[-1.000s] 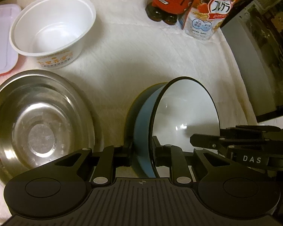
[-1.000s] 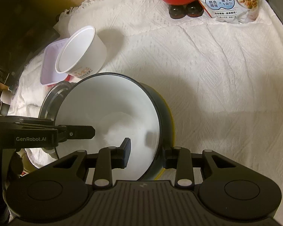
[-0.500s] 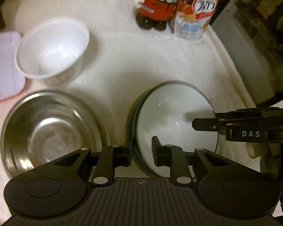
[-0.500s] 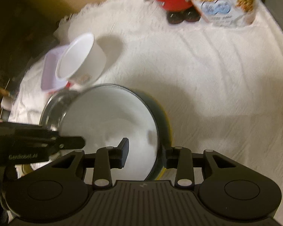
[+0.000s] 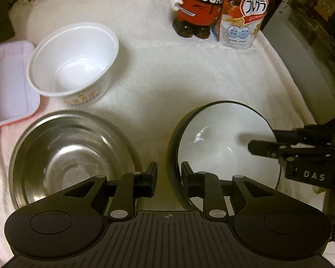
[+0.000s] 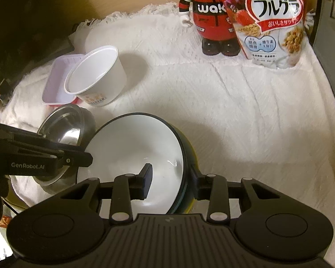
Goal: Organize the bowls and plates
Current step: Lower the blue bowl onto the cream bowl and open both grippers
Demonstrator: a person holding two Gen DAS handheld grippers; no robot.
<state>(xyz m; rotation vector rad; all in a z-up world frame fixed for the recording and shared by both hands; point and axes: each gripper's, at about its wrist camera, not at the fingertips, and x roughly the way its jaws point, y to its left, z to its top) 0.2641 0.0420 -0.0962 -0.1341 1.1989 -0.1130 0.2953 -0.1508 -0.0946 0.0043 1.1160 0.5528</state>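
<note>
The white-lined round bowl with the dark blue outside (image 5: 227, 147) had come down from its steep tilt of a second before and now sat nearly level on the white fringed cloth (image 5: 189, 78), toward the cloth's near right part. The left gripper (image 5: 168, 174) had just been spreading its jaws: the bowl's near-left rim stood between them, the right finger inside the bowl, the left finger outside and clear of the wall, so nothing was pinched. The right gripper (image 6: 170, 178) straddled the bowl's (image 6: 136, 156) opposite rim, one finger inside and one against the dark outer wall; whether its pads actually pressed the rim I could not tell.

The shiny round steel bowl (image 5: 71, 158) lay just beside the blue one on its left, close to the cloth's near left edge. Behind it stood the white plastic tub with orange print (image 5: 73, 64), touching the pale pink rectangular tray (image 5: 9, 82) at the left edge. At the far edge stood the red and black toy figure (image 5: 198, 6) and the red and white cereal bag (image 5: 243, 20), side by side near the far right corner.

The middle of the cloth, between the bowls and the far edge, lay bare, as did the strip along the right edge seen from the right wrist.
</note>
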